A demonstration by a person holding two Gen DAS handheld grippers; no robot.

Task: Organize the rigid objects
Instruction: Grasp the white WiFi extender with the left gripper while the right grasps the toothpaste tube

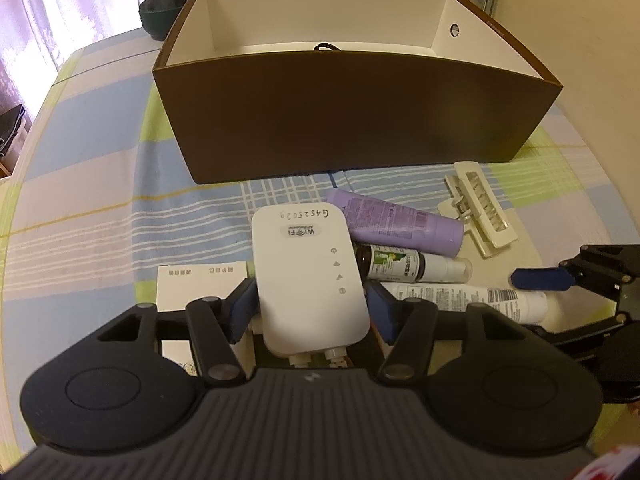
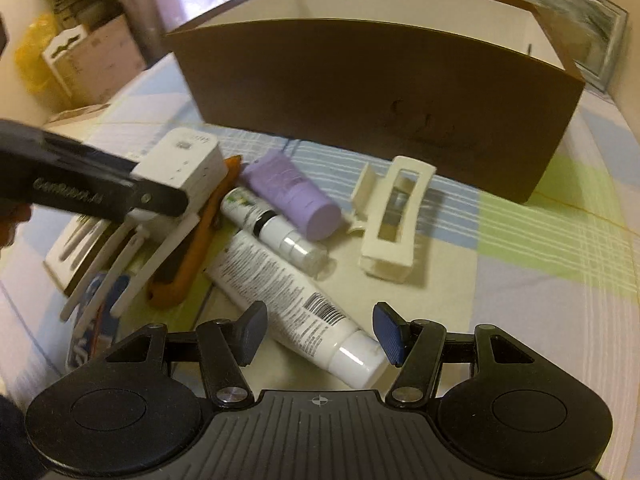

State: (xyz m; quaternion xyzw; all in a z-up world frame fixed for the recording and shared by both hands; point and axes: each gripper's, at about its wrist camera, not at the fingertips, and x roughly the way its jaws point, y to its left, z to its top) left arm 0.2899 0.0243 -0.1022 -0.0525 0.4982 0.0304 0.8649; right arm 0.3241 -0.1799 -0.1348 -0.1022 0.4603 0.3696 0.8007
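My left gripper (image 1: 312, 304) is clamped on the wifi repeater (image 1: 310, 280), pads on both sides, lifted off the pile, just short of the box (image 1: 360, 120)

Right gripper (image 2: 318, 334) is wide open, holding nothing, straddling the cap end of the white tube (image 2: 296, 312)

Box sits behind the pile; only a bit of black cable (image 1: 325, 47) shows inside, rest of the floor is hidden by the near wall

Still on the cloth (image 1: 100, 184): purple tube (image 1: 396, 222), spray bottle (image 1: 416, 266), white tube, hair clip (image 1: 480, 210), orange cutter (image 2: 192, 248), white carton (image 1: 200, 284)

My read: early in the job, almost everything still to go in. Repeater next, then white tube
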